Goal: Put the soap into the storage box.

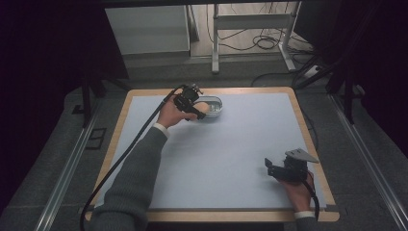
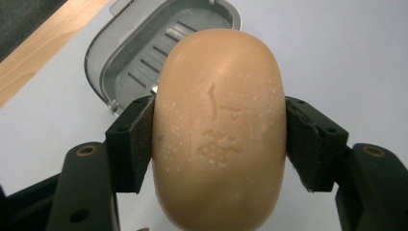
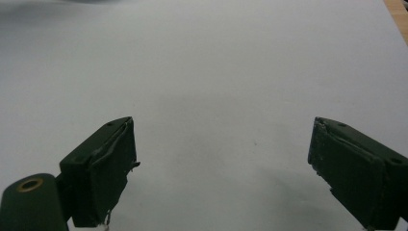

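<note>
Left claw (image 2: 219, 139) clamped on tan soap bar (image 2: 219, 130) above grey soap dish (image 2: 144, 53) — right claw (image 3: 221, 163) apart, over bare bench (image 3: 216, 72)

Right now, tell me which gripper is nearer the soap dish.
Left. The left gripper holds the soap just beside the soap dish; the right gripper sits far off near the table's front edge.

Wood-edged table (image 1: 308, 126) with pale blue mat (image 1: 250, 130), grey carpet floor (image 1: 370, 192), white metal frame (image 1: 250, 21), tangled cables (image 1: 262, 42), dim room

A tan soap bar (image 2: 219, 134), a grey ribbed dish (image 2: 144, 53), pale blue mat (image 1: 231, 144).
</note>
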The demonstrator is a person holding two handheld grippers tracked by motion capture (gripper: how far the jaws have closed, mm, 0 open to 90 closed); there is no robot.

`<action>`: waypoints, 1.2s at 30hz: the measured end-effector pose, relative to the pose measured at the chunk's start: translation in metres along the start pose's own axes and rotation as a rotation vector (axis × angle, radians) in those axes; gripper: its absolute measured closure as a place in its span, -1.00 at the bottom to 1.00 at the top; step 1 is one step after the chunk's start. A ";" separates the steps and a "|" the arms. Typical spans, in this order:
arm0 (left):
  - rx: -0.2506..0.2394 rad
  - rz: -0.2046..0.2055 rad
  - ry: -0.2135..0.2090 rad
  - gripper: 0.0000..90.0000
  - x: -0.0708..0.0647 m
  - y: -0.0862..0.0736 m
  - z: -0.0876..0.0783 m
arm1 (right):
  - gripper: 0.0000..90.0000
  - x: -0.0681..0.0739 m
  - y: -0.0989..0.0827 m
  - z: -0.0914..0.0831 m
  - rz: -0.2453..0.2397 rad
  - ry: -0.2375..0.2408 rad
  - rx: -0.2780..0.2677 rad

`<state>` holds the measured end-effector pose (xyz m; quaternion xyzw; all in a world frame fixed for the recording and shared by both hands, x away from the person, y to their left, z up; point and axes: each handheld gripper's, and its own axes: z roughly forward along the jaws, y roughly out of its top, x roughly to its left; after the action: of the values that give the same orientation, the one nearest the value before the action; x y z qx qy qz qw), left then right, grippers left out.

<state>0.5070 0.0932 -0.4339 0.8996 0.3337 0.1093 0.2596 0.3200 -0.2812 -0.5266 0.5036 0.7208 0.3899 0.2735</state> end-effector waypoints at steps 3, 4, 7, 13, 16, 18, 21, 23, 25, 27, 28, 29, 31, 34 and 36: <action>0.008 0.008 0.004 -0.27 0.001 0.005 0.004 | -0.79 0.000 0.000 0.000 0.001 0.001 0.001; 0.011 0.011 0.004 -0.27 0.002 0.007 0.005 | -0.79 0.000 0.000 0.000 0.001 0.001 0.001; 0.007 0.010 -0.004 -0.27 0.004 0.010 0.009 | -0.79 0.000 0.000 0.000 0.003 0.001 0.000; 0.013 0.024 -0.002 -0.27 0.006 0.017 0.015 | -0.79 0.000 0.000 0.000 0.001 0.000 0.001; 0.022 0.032 -0.001 -0.27 0.008 0.021 0.018 | -0.79 0.000 0.000 0.000 0.000 0.000 0.001; 0.024 0.034 -0.002 -0.27 0.010 0.023 0.019 | -0.79 0.000 0.000 0.000 0.000 0.000 0.001; 0.023 0.029 -0.002 -0.27 0.012 0.026 0.022 | -0.79 0.000 0.000 0.000 0.000 -0.001 0.001; 0.020 0.025 -0.005 -0.27 0.014 0.027 0.024 | -0.79 0.000 0.000 0.000 -0.001 -0.001 0.000; 0.028 0.025 -0.004 -0.27 0.016 0.028 0.026 | -0.79 0.000 0.000 0.000 -0.001 -0.002 0.001; 0.039 0.030 0.001 -0.27 0.017 0.029 0.029 | -0.79 0.000 0.000 0.000 0.002 -0.001 0.002; 0.040 0.031 0.000 -0.27 0.018 0.030 0.030 | -0.79 0.000 0.000 0.000 0.002 -0.001 0.002; 0.041 0.031 -0.001 -0.27 0.018 0.031 0.030 | -0.79 0.000 0.000 0.000 0.001 -0.001 0.002; 0.046 0.038 -0.004 -0.27 0.020 0.033 0.031 | -0.79 0.000 0.000 0.000 0.002 -0.002 0.001; 0.046 0.032 -0.006 -0.27 0.021 0.036 0.035 | -0.79 0.000 0.000 0.000 0.001 -0.002 0.001; 0.042 0.030 -0.011 -0.27 0.022 0.037 0.037 | -0.79 0.000 0.000 0.000 0.001 -0.002 0.002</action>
<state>0.5576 0.0695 -0.4442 0.9104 0.3208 0.1011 0.2409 0.3200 -0.2809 -0.5267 0.5045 0.7207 0.3887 0.2737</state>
